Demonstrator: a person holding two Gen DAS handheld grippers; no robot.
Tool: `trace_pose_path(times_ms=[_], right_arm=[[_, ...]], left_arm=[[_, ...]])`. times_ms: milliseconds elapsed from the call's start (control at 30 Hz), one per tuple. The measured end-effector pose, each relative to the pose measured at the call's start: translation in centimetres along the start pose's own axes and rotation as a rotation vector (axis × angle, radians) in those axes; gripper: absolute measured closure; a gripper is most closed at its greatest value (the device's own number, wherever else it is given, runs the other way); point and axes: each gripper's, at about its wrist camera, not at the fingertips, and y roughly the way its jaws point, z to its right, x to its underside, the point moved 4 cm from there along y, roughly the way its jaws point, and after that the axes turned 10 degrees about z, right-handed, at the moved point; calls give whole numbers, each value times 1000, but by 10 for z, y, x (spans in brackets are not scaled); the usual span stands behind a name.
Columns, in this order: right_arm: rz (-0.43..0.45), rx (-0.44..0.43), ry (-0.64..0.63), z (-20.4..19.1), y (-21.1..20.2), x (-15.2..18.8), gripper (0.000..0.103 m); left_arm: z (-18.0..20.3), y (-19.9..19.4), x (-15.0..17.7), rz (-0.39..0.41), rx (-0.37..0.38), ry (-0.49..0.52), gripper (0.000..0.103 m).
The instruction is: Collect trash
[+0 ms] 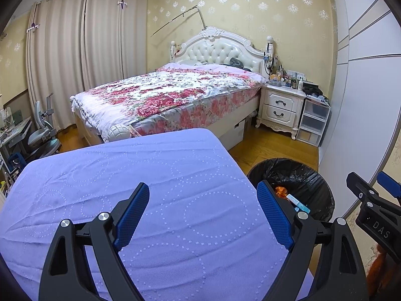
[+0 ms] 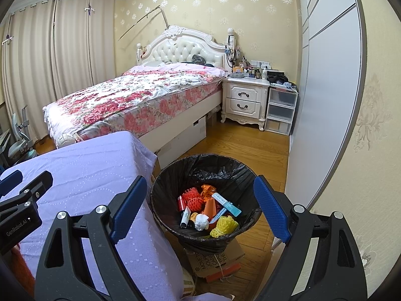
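Observation:
A bin with a black liner (image 2: 175, 175) stands on the floor right of a table under a lilac cloth (image 2: 82, 165). Inside lies trash: red and yellow foam nets (image 2: 223, 224), an orange wrapper (image 2: 208, 190), a blue-and-white box (image 2: 226, 204), a white crumpled wad (image 2: 201, 222). My right gripper (image 2: 200, 195) hovers open above the bin with nothing between its fingers. My left gripper (image 1: 203, 204) is open over the lilac cloth (image 1: 125, 175), holding nothing. The bin (image 1: 300, 173) shows partly past its right finger. The right gripper (image 1: 371, 200) appears at the left wrist view's right edge.
A bed with a floral cover (image 2: 140, 95) stands behind the table. A white nightstand (image 2: 245, 100) and plastic drawers (image 2: 280, 110) sit by the wardrobe (image 2: 325, 87). A cardboard box (image 2: 218, 260) lies under the bin. A desk chair (image 1: 42, 135) stands at the left.

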Motion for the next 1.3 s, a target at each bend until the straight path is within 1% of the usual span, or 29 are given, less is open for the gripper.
trace_pose_path(times_ms=[467,767,867,1033,1167,1300], right_arm=[[-1,0,-1,0,0,-1,18],[-4,-6,-7,-6,1,6,18],[-6,-10,-11,-9,1,9,18],[-8,-17,-16,-10,4,8,18],[-10,-22,-20,-12,3,7,18],[-15,-36,-28,-19,4,7,18]], left_arm=[[1,-2,5,14,-9,30,18],[-1,1,4,2,5,16,18],[-2,0,4,9,7,13,18],[0,-2,3,27,-10,37,18],[-4,1,3,18,-22,35,18],[-16,8,6,-19,-36,17,18]])
